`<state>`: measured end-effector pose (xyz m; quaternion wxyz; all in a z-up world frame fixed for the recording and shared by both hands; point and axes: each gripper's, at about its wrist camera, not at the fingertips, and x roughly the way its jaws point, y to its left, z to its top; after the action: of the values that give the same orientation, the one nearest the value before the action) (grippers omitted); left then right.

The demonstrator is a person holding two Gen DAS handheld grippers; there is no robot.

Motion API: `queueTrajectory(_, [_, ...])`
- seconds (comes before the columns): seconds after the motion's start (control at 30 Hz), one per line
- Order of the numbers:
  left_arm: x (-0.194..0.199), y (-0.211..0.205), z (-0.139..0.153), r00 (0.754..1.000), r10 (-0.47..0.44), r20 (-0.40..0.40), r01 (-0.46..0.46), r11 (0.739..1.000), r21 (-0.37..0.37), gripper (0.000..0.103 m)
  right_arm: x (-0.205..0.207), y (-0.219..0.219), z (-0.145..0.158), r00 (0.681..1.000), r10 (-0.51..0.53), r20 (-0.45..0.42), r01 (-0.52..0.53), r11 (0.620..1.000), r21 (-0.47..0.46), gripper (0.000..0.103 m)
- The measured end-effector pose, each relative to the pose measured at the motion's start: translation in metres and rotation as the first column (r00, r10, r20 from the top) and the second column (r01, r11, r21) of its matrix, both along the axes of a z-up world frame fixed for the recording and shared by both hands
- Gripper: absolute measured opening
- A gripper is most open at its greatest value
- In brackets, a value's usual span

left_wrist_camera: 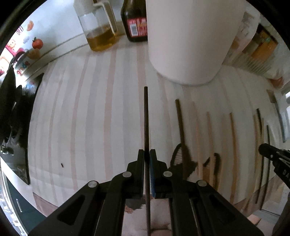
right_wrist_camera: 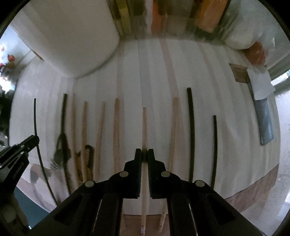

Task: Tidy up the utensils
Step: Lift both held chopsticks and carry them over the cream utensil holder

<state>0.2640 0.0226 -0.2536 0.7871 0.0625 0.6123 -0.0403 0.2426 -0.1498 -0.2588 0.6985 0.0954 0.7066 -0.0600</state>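
Observation:
My left gripper point(left_wrist_camera: 147, 152) is shut on a thin dark chopstick point(left_wrist_camera: 146, 118) that points forward, above the striped cloth point(left_wrist_camera: 90, 118). It also shows at the left of the right wrist view point(right_wrist_camera: 30, 140), with that chopstick point(right_wrist_camera: 35, 116). My right gripper point(right_wrist_camera: 144, 153) is shut on a pale wooden chopstick point(right_wrist_camera: 144, 127) over the cloth point(right_wrist_camera: 226, 109). Several wooden chopsticks point(right_wrist_camera: 116, 127) and dark chopsticks point(right_wrist_camera: 192, 127) lie in a row on the cloth. A large white container point(left_wrist_camera: 188, 36) stands at the back; it also shows in the right wrist view point(right_wrist_camera: 72, 36).
An oil jug point(left_wrist_camera: 98, 27) and a dark sauce bottle point(left_wrist_camera: 136, 20) stand at the back left. A black stove point(left_wrist_camera: 12, 118) is at the left. A cleaver point(right_wrist_camera: 262, 118) lies at the right. Packets point(right_wrist_camera: 208, 16) line the back. Dark brush-like items point(right_wrist_camera: 62, 145) lie among the chopsticks.

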Motion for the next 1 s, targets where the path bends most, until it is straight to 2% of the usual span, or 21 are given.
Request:
queueTrajectory(0.13, [-0.001,0.000,0.020,0.999,0.000,0.037,0.000,1.000,-0.022,0.003,-0.013,-0.003,0.026,0.998,0.001,0.057,-0.003,1.000,0.026,0.006])
queueTrajectory(0.23, [-0.002,-0.001,0.033,0.998,0.001,0.061,0.001,0.999,-0.034,0.003,-0.009,0.000,0.047,0.995,0.003,0.098,-0.007,0.999,0.038,0.006])
queueTrajectory(0.47, [-0.002,-0.006,0.059,0.993,0.002,0.116,0.005,0.998,-0.062,0.003,-0.024,0.000,0.071,0.983,0.002,0.185,-0.012,0.999,0.053,0.006])
queueTrajectory(0.6, [-0.001,-0.004,0.078,0.988,0.009,0.157,0.004,0.997,-0.079,0.003,-0.007,0.008,0.077,0.971,0.003,0.239,-0.017,0.998,0.055,0.006])
queueTrajectory(0.83, [0.004,-0.004,0.129,0.963,0.028,0.267,0.006,0.992,-0.124,0.002,0.001,0.004,0.103,0.939,-0.011,0.343,-0.012,0.998,0.064,0.006])
queueTrajectory(1.0, [0.014,-0.001,0.169,0.938,0.050,0.344,0.009,0.986,-0.168,0.002,0.016,0.001,0.142,0.897,-0.026,0.442,-0.013,0.996,0.086,0.006])
